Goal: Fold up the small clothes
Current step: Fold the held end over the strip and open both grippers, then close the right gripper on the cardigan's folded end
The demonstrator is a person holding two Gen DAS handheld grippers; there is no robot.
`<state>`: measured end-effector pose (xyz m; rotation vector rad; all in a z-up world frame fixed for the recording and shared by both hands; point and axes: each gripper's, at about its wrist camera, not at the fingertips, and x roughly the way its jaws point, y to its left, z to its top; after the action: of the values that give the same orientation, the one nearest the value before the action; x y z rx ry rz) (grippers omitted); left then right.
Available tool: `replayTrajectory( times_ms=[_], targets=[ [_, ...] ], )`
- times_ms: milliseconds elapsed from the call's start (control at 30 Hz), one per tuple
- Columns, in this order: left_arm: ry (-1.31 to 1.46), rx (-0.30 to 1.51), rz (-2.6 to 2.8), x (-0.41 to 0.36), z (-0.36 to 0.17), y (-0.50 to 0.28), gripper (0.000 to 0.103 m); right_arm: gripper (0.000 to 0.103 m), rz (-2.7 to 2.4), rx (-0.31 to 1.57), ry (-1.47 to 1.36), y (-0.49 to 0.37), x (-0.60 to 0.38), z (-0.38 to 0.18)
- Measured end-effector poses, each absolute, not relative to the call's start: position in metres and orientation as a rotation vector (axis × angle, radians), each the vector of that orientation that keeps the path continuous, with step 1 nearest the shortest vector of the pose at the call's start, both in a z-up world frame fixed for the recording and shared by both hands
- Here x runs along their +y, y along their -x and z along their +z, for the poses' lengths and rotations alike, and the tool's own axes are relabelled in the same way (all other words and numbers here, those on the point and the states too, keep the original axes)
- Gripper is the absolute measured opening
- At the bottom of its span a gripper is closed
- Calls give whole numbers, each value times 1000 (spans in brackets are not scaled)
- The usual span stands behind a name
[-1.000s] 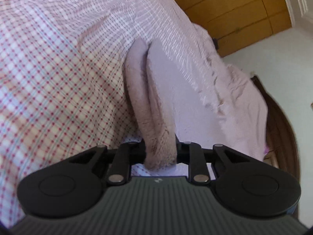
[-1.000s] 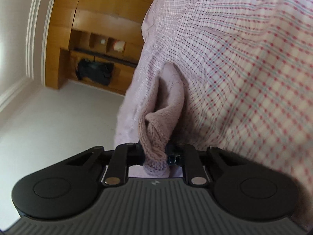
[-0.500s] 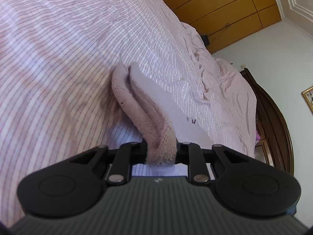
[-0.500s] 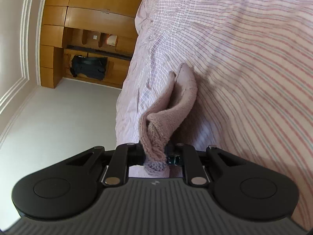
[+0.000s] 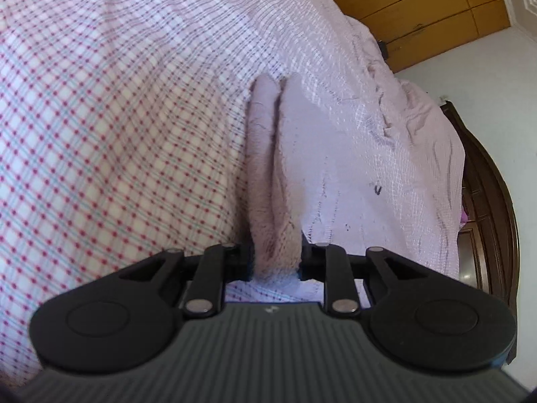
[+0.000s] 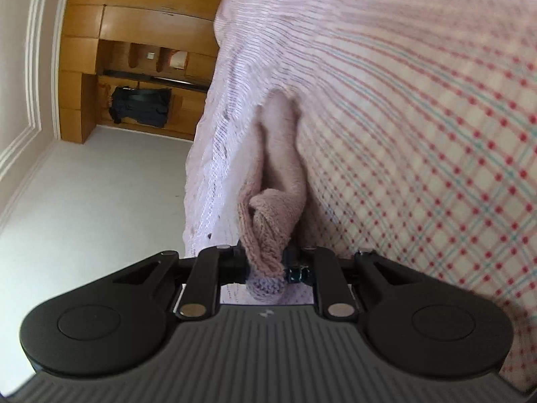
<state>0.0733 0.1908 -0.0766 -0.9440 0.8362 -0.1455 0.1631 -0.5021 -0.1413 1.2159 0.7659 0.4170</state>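
A small pinkish-mauve knitted garment (image 5: 268, 168) is doubled over and stretched between my two grippers above the checked bedsheet (image 5: 100, 117). My left gripper (image 5: 277, 262) is shut on one end of it, two layers showing. In the right wrist view the garment (image 6: 282, 174) runs forward from my right gripper (image 6: 266, 268), which is shut on its bunched ribbed edge. The fingertips of both grippers are hidden by the cloth.
The bed's rumpled pink sheet edge (image 5: 419, 127) falls toward a dark wooden headboard (image 5: 493, 201). Wooden wardrobes (image 5: 419, 10) stand beyond. In the right wrist view, a white floor (image 6: 100, 184), wooden shelving (image 6: 134, 33) and a dark bag (image 6: 141, 105) lie left of the bed.
Both grippers have moved closer to the sheet with the garment still held; the views swung away half a second ago and have come back. The garment stays doubled over.
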Motion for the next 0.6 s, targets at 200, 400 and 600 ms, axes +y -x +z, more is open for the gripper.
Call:
replayTrajectory(
  times_ms=[200,400,600],
  targets=[
    [898,852,-134,213,-71,-56,28,33,434,766,-1162,-159,-502,-134],
    [862,837,-88,237,-54,-38,31,50,387,700,-1138,-153,-515,-125],
    [753,799,-30,240,-32,-17,33,67,383,650,-1124,-158,-536,-113]
  ],
)
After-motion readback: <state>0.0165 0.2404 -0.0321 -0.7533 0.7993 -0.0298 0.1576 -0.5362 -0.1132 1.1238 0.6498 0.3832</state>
